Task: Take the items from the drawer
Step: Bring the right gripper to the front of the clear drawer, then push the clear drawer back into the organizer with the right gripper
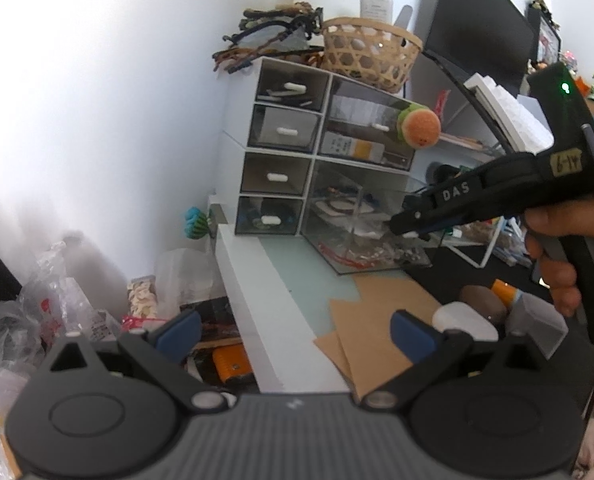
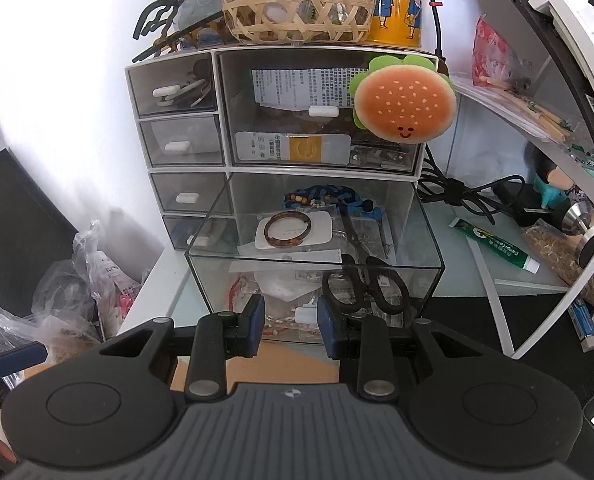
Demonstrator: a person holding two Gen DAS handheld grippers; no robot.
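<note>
Clear drawer (image 2: 317, 258) pulled out – right gripper (image 2: 291, 322) jaws parted at its handle, left gripper (image 1: 293, 332) released

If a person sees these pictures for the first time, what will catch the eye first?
Probably the smiling hamburger plush stuck on the front of the white drawer organizer. Next is the clear drawer pulled out at the lower right, with black scissors and a brown ring inside. The right gripper sits at its white handle.
</note>
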